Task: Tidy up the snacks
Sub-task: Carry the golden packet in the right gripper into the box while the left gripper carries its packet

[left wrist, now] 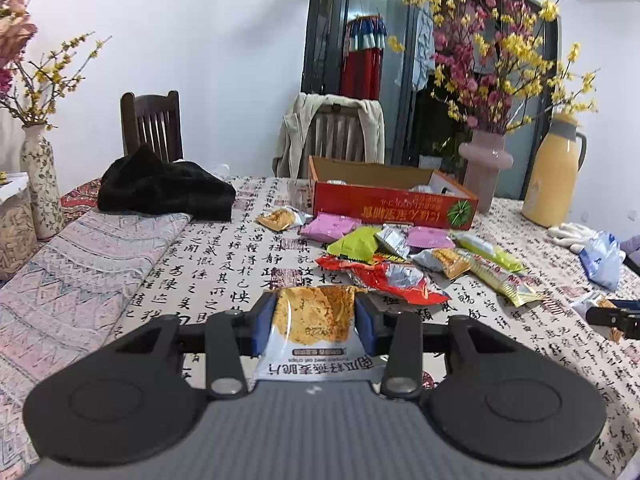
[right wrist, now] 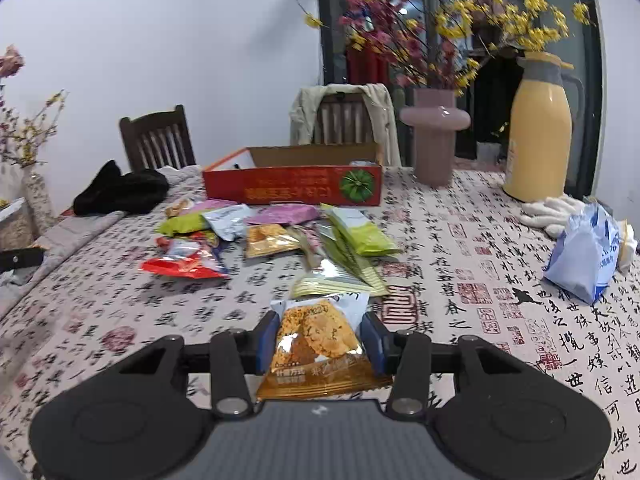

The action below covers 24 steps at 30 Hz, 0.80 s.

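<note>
The left hand-held gripper is clamped on a white-and-gold oat-crisp packet, its blue pads pressing the packet's two sides so that it hangs clear above the table. The right hand-held gripper is likewise clamped on a gold-and-white crisp packet, pinched between its blue pads and held off the calligraphy-printed tablecloth. Beyond both packets, and in front of the open red-and-orange cardboard box, lies a loose pile of snack packets: red foil, lime green, purple, silver and gold wrappers overlapping one another. The box stands near the far edge of the table, with a few items just visible inside it. To the right of the box stands a pink glass vase of yellow and pink blossom branches, and further right a yellow thermos jug, white gloves and a pale blue plastic bag. To the left of the box a black fuzzy cloth lies heaped on the table.
</note>
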Each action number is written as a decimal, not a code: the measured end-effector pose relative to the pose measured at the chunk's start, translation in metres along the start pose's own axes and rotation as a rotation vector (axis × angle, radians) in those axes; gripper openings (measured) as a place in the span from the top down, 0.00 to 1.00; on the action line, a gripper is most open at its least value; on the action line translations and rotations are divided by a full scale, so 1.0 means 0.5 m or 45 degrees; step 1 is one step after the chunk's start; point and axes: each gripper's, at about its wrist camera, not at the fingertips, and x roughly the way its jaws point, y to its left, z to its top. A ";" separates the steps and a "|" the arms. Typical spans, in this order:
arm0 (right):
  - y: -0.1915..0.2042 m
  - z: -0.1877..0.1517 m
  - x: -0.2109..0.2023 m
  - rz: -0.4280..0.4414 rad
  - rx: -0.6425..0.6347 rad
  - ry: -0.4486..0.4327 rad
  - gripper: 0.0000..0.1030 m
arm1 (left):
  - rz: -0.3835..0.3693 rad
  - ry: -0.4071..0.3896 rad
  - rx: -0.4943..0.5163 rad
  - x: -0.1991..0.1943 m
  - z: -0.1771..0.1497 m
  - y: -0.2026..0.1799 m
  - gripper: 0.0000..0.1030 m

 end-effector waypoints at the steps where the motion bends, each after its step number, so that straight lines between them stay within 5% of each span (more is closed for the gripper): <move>1: 0.007 -0.001 -0.008 0.001 -0.008 -0.005 0.57 | -0.003 -0.008 -0.008 -0.007 0.000 0.004 0.58; 15: 0.023 0.008 -0.013 0.002 -0.039 -0.004 0.57 | -0.036 -0.025 -0.013 0.004 0.010 0.009 0.58; 24: 0.009 0.115 0.049 0.086 -0.094 -0.058 0.57 | -0.086 -0.101 0.055 0.106 0.115 0.000 0.58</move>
